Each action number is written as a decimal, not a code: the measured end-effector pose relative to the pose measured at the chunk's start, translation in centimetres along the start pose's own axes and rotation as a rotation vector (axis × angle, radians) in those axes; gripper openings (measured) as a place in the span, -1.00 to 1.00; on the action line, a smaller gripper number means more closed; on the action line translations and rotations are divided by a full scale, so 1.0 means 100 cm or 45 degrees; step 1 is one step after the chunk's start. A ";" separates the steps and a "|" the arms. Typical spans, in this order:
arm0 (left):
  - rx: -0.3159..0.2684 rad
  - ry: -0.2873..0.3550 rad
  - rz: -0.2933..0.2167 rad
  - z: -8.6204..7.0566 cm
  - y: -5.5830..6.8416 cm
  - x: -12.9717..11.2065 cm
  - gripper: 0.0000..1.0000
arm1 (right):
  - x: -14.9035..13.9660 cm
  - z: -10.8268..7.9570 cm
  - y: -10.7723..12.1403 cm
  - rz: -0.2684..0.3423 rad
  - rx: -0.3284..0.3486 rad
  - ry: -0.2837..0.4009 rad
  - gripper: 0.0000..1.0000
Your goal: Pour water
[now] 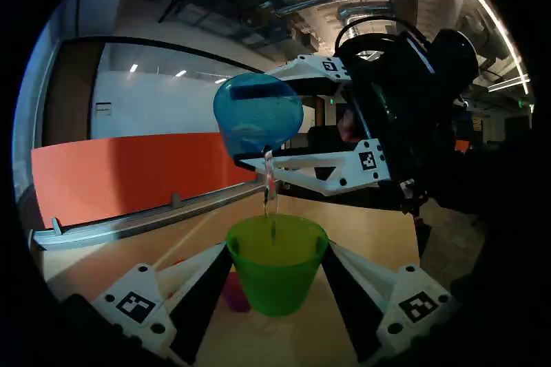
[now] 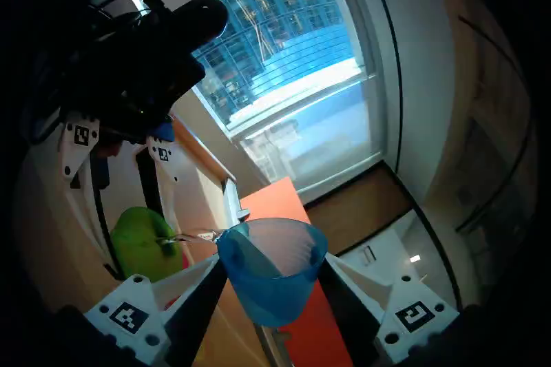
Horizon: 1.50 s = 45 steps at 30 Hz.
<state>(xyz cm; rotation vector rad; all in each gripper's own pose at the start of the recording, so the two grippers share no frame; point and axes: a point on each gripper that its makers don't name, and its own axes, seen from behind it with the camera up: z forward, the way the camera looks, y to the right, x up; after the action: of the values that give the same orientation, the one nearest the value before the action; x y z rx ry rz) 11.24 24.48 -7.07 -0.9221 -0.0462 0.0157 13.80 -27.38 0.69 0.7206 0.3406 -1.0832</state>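
Well to the left in the left gripper view, an orange wall panel [image 1: 131,174] runs behind the wooden table [image 1: 372,222]. At the middle, the left gripper [image 1: 276,258] pinches the green cup [image 1: 277,277] upright between its two fingers, one pressed to each side. A small purple thing [image 1: 237,292] sits just behind the cup's left edge; what it is cannot be told. Above the green cup, the blue cup [image 1: 258,119] is tipped far over, and a thin stream of water [image 1: 269,184] falls from its lip into the green cup. To the right, the right gripper [image 1: 265,118] clamps the blue cup, top and bottom fingers against its wall. In the right gripper view the green cup [image 2: 143,243] is at the left, the blue cup [image 2: 272,274] near and central, and a large window [image 2: 303,85] far behind.
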 end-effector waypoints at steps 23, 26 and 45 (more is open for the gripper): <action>-0.002 0.004 0.010 0.000 0.001 0.002 0.73 | 0.005 -0.001 0.011 -0.096 -0.025 0.022 0.75; -0.004 0.005 0.012 -0.001 0.002 0.003 0.73 | 0.006 -0.001 0.013 -0.114 -0.027 0.028 0.75; 0.000 0.012 0.011 -0.001 -0.003 0.006 0.73 | 0.009 0.003 0.019 -0.198 -0.037 0.041 0.75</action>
<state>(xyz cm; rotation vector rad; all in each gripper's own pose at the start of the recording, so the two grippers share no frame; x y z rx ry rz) 11.82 24.23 -6.90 -0.9223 -0.0337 0.0193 15.89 -27.62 1.06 0.6945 0.4448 -1.2120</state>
